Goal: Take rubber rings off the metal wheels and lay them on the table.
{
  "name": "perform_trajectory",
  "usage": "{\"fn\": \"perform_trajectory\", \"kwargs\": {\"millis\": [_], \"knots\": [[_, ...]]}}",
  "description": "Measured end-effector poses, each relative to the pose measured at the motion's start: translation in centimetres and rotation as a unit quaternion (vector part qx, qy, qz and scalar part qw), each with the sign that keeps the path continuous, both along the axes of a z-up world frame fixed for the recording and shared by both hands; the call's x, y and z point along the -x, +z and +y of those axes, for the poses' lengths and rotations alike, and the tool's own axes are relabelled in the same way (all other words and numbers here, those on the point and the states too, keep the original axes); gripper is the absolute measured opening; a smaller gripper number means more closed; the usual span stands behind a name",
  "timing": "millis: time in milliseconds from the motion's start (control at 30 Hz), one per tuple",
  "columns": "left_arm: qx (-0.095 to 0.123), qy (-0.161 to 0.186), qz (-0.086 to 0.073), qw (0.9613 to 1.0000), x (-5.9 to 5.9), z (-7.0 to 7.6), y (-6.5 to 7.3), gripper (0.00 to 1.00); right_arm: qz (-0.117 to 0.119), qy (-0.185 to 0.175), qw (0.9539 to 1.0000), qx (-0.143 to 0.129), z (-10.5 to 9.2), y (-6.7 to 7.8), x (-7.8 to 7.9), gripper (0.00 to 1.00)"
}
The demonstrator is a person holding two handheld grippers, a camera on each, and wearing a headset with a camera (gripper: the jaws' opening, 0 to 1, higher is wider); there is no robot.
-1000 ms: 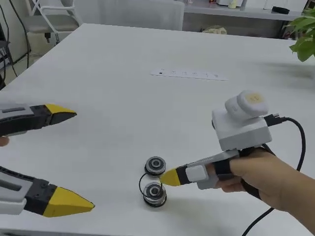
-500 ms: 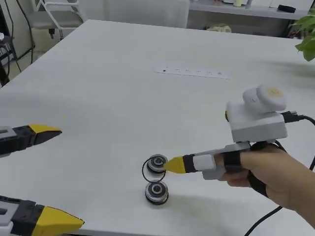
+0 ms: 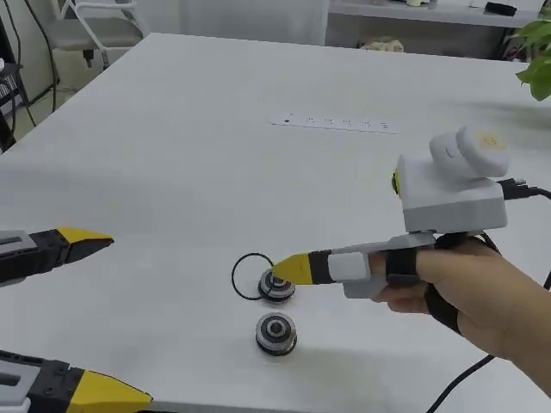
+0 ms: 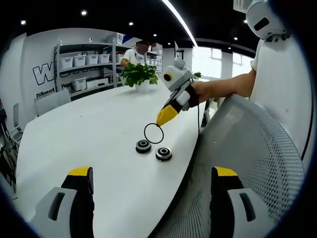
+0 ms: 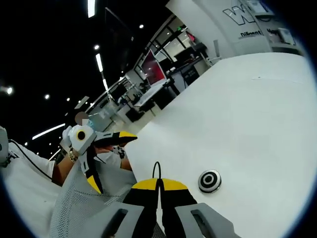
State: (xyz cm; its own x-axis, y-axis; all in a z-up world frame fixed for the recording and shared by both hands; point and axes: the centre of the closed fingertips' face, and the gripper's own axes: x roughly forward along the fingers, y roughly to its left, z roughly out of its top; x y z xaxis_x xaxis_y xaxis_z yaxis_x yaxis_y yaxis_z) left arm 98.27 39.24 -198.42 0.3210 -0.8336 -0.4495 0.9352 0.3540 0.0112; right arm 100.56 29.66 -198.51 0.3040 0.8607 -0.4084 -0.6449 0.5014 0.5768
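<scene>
One thin black ring [image 3: 233,277] hangs pinched in the closed tips of the right hand-held gripper [image 3: 288,268], just beside the far wheel [image 3: 277,287] on the white worktop [image 3: 215,129]. The left hand-held gripper [image 3: 96,317] hovers wide open, holding nothing. That pinch looks slight, so the ring may slip and bounce away, or snag the far wheel and drag it into the near wheel [image 3: 275,333].

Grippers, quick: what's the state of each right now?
Left gripper: open, holding nothing.
Right gripper: shut on the thin black rubber ring.
</scene>
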Motion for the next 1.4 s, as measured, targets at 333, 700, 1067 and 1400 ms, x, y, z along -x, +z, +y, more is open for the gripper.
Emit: {"fn": "perform_trajectory", "kwargs": {"millis": [333, 700, 1067, 1400], "knots": [[-0.015, -0.006, 0.004, 0.9999, 0.3, -0.1, -0.5, 0.96, -0.045, 0.037, 0.9981, 0.020, 2.5, 0.6, 0.8, 0.00], [-0.009, -0.003, 0.008, 0.9999, 0.3, -0.1, -0.4, 0.94, -0.060, 0.089, 0.9922, 0.065, 4.3, -1.6, 2.2, 0.00], [-0.010, -0.007, 0.011, 0.9999, 0.4, -0.1, -0.5, 0.93, -0.057, 0.073, 0.9917, 0.089, 4.1, -3.9, 1.3, 0.00], [-0.011, -0.008, 0.012, 0.9998, 0.4, -0.1, -0.5, 0.93, -0.047, 0.052, 0.9906, 0.118, 3.3, -6.0, 0.7, 0.00]]}}
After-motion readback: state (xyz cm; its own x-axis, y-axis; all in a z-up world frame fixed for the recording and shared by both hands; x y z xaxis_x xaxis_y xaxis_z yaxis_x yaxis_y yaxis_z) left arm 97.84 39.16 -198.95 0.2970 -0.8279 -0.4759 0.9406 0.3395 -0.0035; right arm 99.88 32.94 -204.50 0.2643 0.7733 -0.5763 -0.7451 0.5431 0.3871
